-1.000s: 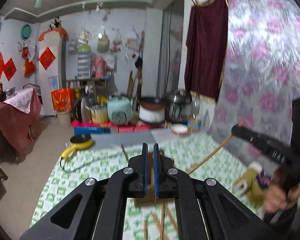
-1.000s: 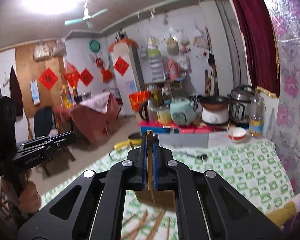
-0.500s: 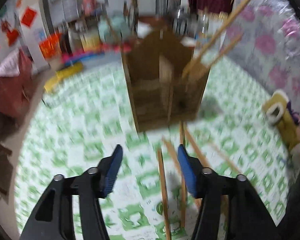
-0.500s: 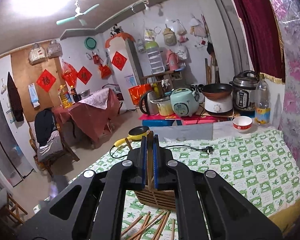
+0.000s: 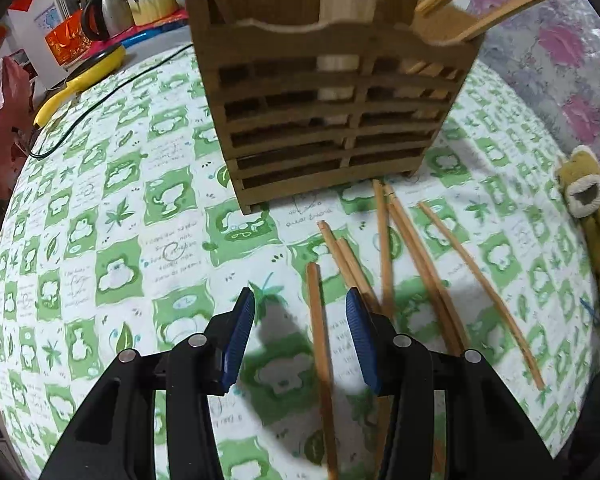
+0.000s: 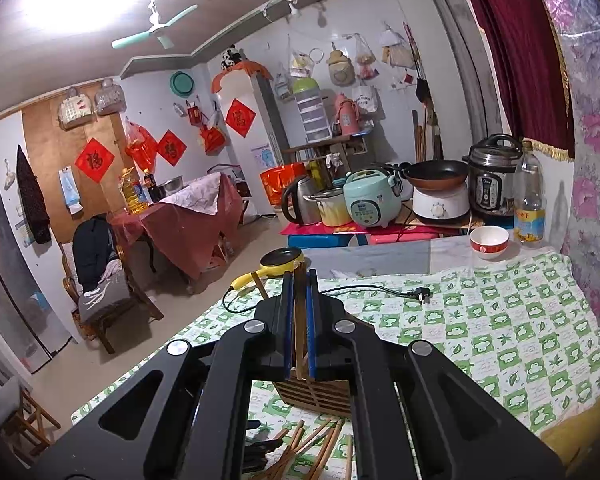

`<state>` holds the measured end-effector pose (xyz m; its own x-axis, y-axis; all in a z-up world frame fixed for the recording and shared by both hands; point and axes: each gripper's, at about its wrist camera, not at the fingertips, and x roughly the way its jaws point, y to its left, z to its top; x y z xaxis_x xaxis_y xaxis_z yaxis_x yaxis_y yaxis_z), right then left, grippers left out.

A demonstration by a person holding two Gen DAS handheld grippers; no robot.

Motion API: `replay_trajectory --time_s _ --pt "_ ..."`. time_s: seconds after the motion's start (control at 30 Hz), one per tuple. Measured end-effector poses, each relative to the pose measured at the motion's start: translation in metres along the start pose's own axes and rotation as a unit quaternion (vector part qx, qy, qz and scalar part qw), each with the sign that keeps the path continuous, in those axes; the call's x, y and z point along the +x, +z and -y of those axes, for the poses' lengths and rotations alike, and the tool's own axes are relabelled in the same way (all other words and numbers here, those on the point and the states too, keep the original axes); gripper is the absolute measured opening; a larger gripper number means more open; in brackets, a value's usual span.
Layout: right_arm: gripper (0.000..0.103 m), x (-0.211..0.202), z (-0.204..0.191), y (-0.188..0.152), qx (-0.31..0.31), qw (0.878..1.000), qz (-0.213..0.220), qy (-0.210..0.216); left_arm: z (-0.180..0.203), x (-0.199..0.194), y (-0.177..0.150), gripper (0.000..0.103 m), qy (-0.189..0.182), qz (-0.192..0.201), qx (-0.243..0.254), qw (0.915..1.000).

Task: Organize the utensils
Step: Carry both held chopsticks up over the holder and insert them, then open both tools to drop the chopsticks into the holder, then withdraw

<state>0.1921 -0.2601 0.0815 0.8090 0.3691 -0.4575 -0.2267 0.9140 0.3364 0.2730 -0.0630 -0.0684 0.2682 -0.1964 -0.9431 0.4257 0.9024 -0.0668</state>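
On the green-and-white checked desk (image 5: 100, 240), loose brown wooden chopsticks (image 5: 384, 256) lie before the slatted wooden holder (image 5: 324, 120). Left gripper (image 5: 300, 320) points down, jaws apart after just opening, one chopstick (image 5: 318, 320) between them, untouched. Right gripper (image 6: 299, 308) is clamped on a thin wooden piece (image 6: 299, 304) above the holder.

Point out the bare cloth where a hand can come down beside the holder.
Free: the tablecloth left of the wooden holder, up to the black cord. Crowded: right of the left gripper, where loose chopsticks spread toward the stuffed toy.
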Motion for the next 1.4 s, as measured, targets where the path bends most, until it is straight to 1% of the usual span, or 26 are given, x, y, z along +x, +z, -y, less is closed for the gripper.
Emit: replay_trajectory --time_s 0.07,0.1,0.13,0.2,0.27,0.4,0.43,0.47,0.53,0.6,0.67,0.7,0.73,0.77,0.8,0.87,0.9,0.93,0.97,1.03,1.1,1.2,1.23,1.3,1.4 --pt "0.007 0.001 0.000 0.000 0.002 1.000 -0.001 0.002 -0.003 0.011 0.003 0.037 0.002 -0.009 -0.002 1.0000" --pt "0.007 0.001 0.001 0.000 0.003 1.000 -0.001 0.003 -0.002 0.011 0.003 0.020 0.014 -0.001 0.002 0.9999" --pt "0.007 0.001 0.001 0.000 0.003 1.000 0.000 0.003 -0.003 0.010 0.003 0.007 0.010 0.000 0.002 0.9999" --pt "0.007 0.001 0.002 0.000 0.004 1.000 0.001 0.003 -0.009 0.003 0.000 0.006 -0.029 -0.001 -0.015 0.9995" --pt "0.007 0.001 0.002 0.000 0.004 1.000 0.000 0.003 -0.011 -0.012 -0.002 0.006 -0.026 0.020 -0.020 0.9993" --pt "0.007 0.001 0.001 0.000 0.009 1.000 0.002 0.001 -0.019 -0.075 -0.006 0.006 -0.034 0.088 -0.035 0.9949" --pt "0.007 0.000 0.003 0.001 0.010 1.000 0.003 0.001 -0.021 -0.102 -0.005 0.006 -0.033 0.120 -0.038 0.9915" --pt "0.007 0.000 0.002 0.001 0.011 1.000 0.005 0.000 -0.022 -0.121 -0.003 0.006 -0.034 0.142 -0.040 0.9885" --pt "0.007 -0.001 0.002 0.001 0.013 1.000 0.008 -0.002 -0.021 -0.160 0.001 0.006 -0.033 0.194 -0.046 0.9794" --pt "0.007 -0.002 0.002 0.001 0.014 1.000 0.013 -0.004 -0.017 -0.195 0.009 0.006 -0.027 0.251 -0.055 0.9660" --pt "0.007 -0.002 0.003 0.001 0.016 1.000 0.019 -0.006 -0.016 -0.225 0.017 0.006 -0.028 0.312 -0.069 0.9470" --pt "0.007 -0.002 0.004 0.000 0.018 1.000 0.021 -0.006 -0.015 -0.237 0.021 0.006 -0.026 0.345 -0.077 0.9349" --pt "0.007 -0.003 0.005 0.000 0.020 0.999 0.024 -0.006 -0.011 -0.243 0.026 0.006 -0.023 0.366 -0.083 0.9266" --pt "0.007 -0.003 0.006 0.000 0.022 0.999 0.027 -0.007 -0.009 -0.248 0.028 0.006 -0.019 0.380 -0.087 0.9205" --pt "0.007 -0.004 0.007 0.000 0.023 0.999 0.032 -0.010 -0.004 -0.251 0.033 0.006 -0.003 0.404 -0.095 0.9096" --pt "0.007 -0.005 0.009 0.000 0.022 0.999 0.043 -0.023 0.001 -0.254 0.041 0.006 0.017 0.435 -0.102 0.8946" --pt "0.007 -0.006 0.008 0.000 0.019 0.998 0.050 -0.031 0.005 -0.252 0.047 0.006 0.030 0.454 -0.106 0.8842" --pt "0.007 -0.007 0.008 0.000 0.016 0.998 0.055 -0.037 0.009 -0.251 0.049 0.006 0.040 0.466 -0.108 0.8774" --pt "0.007 -0.006 0.007 0.000 0.014 0.997 0.057 -0.040 0.012 -0.249 0.053 0.006 0.055 0.481 -0.110 0.8681" --pt "0.007 -0.003 0.006 0.000 0.010 0.997 0.057 -0.044 0.019 -0.242 0.062 0.006 0.083 0.503 -0.109 0.8536" --pt "0.007 0.002 0.007 -0.001 0.007 0.997 0.056 -0.049 0.027 -0.235 0.068 0.006 0.104 0.516 -0.104 0.8436" --pt "0.007 0.011 0.010 -0.001 0.005 0.997 0.050 -0.053 0.033 -0.224 0.076 0.006 0.107 0.521 -0.099 0.8408" --pt "0.007 0.014 0.011 -0.002 0.005 0.997 0.049 -0.054 0.033 -0.218 0.079 0.006 0.110 0.525 -0.101 0.8377" --pt "0.007 0.023 0.014 -0.003 0.006 0.997 0.042 -0.057 0.029 -0.212 0.081 0.006 0.108 0.530 -0.106 0.8347" --pt "0.007 0.036 0.018 -0.006 0.005 0.998 0.033 -0.060 0.017 -0.201 0.091 0.006 0.102 0.531 -0.121 0.8325"
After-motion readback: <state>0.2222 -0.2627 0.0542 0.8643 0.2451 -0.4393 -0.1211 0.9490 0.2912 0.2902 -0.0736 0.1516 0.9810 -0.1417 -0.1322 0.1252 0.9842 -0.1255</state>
